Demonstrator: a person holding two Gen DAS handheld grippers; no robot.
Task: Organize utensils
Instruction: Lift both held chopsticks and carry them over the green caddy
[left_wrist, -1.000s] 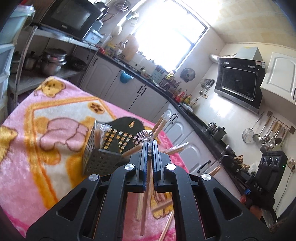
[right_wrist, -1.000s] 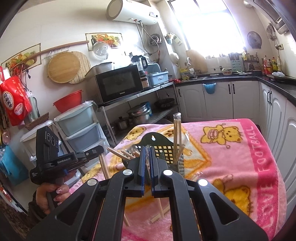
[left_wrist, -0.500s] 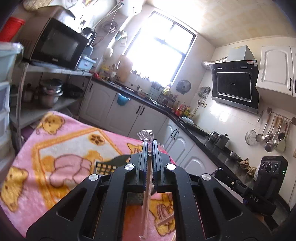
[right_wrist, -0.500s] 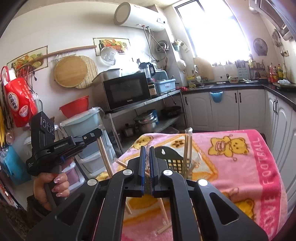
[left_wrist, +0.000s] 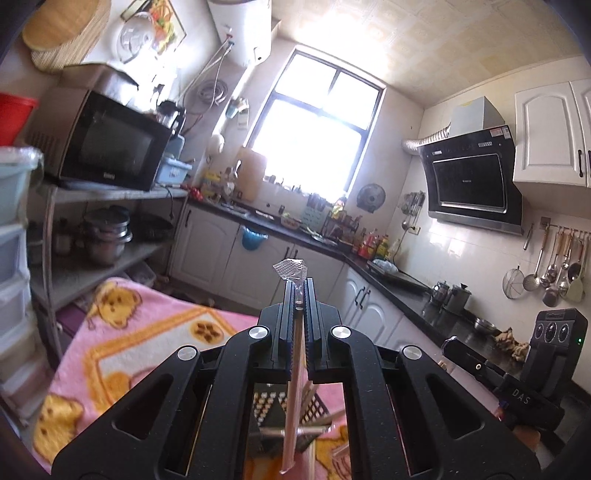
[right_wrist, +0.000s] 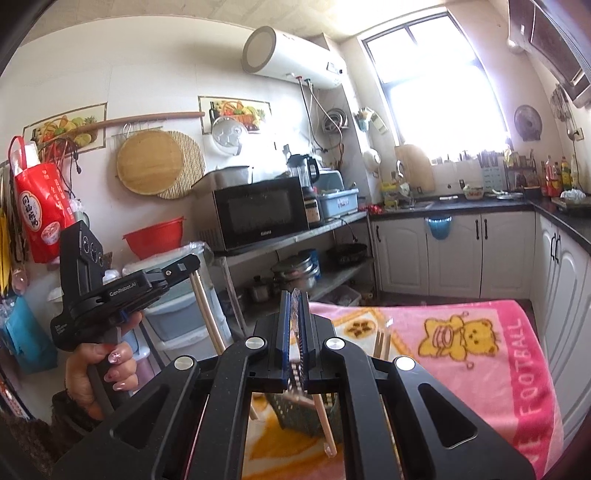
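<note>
My left gripper (left_wrist: 298, 295) is shut on a plastic-wrapped pair of chopsticks (left_wrist: 291, 398), held upright above the perforated metal utensil holder (left_wrist: 273, 406). The wrapper's crumpled top (left_wrist: 290, 268) sticks out above the fingertips. My right gripper (right_wrist: 295, 306) is shut on another wrapped pair of chopsticks (right_wrist: 325, 424), which hangs down over the dark holder (right_wrist: 295, 413). In the right wrist view the left gripper (right_wrist: 184, 266) shows at the left, held in a hand, its chopsticks (right_wrist: 207, 314) hanging down. More chopsticks (right_wrist: 380, 341) stand in the holder.
A pink bear-print blanket (right_wrist: 461, 354) covers the table. Loose chopsticks (left_wrist: 317, 428) lie by the holder. A metal shelf with a microwave (right_wrist: 262, 210) and pots stands beyond the table's far side. White cabinets (right_wrist: 461, 251) and a dark counter run along the walls.
Both grippers have risen and tilted upward, each still gripping its chopsticks. The holder has dropped low in both views, mostly behind the gripper bodies.
</note>
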